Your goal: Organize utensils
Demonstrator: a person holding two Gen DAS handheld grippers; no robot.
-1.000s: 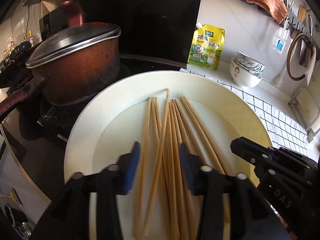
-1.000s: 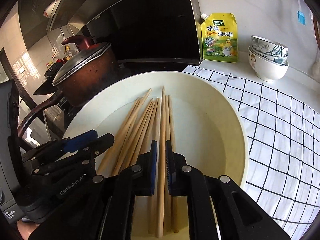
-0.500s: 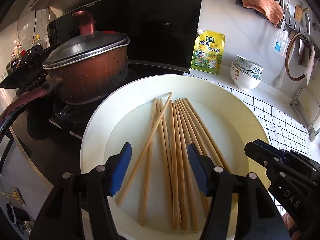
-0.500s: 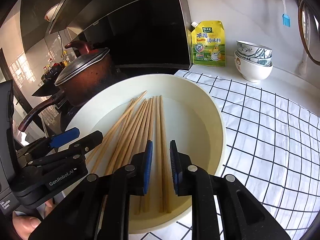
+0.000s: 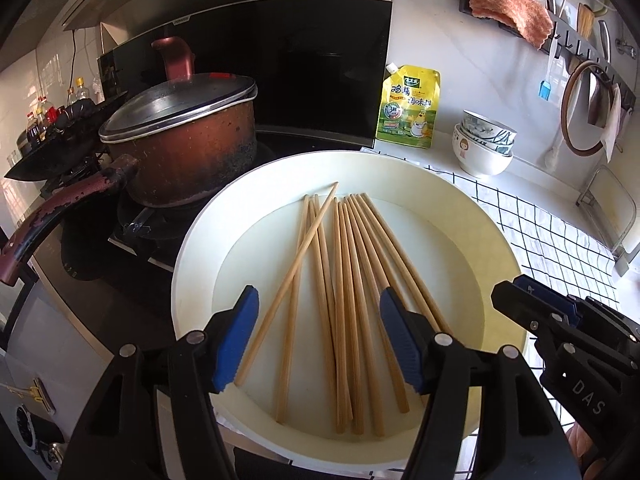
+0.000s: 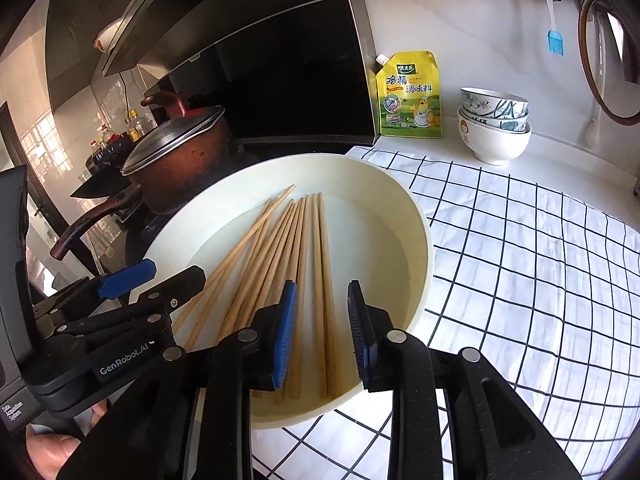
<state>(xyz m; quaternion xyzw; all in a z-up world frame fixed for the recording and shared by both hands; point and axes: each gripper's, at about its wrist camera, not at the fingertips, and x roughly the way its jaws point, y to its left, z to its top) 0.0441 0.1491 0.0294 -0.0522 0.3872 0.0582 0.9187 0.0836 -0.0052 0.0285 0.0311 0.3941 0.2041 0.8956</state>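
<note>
At far left, bottles (image 5: 36, 116) stand behind a dark wok (image 5: 60, 152). Next to it a brown pot (image 5: 188, 160) with a steel lid (image 5: 176, 104) sits on the stove (image 5: 132, 240), its worn handle (image 5: 52, 216) reaching toward the lower left. A black panel (image 5: 304, 64) fills the wall behind.

In the middle lies a cream plate (image 5: 400, 172), partly over the stove edge and partly on a checked cloth (image 5: 560, 240). The chopsticks (image 5: 340, 280) lie in it, mostly side by side and fanning slightly; one stick at the left crosses the others at a slant, its tip near the far rim.

The left gripper (image 5: 318, 340) hangs over the near part of the plate, jaws opening and standing wide of the sticks, its blue pads touching none; it holds nothing. The right gripper (image 6: 322, 334) is just beside it, to the right, jaws also opening; two sticks show in the gap between its pads but are not pinched, so it is released. In the right wrist view a thumb (image 6: 52, 456) shows at the bottom left.

Further right, a yellow pouch (image 5: 410, 108) leans on the wall, then stacked bowls (image 5: 484, 148) on the counter. Above hang an orange rag (image 5: 508, 8), a blue brush (image 5: 546, 88) and a round hoop (image 5: 588, 116)
</note>
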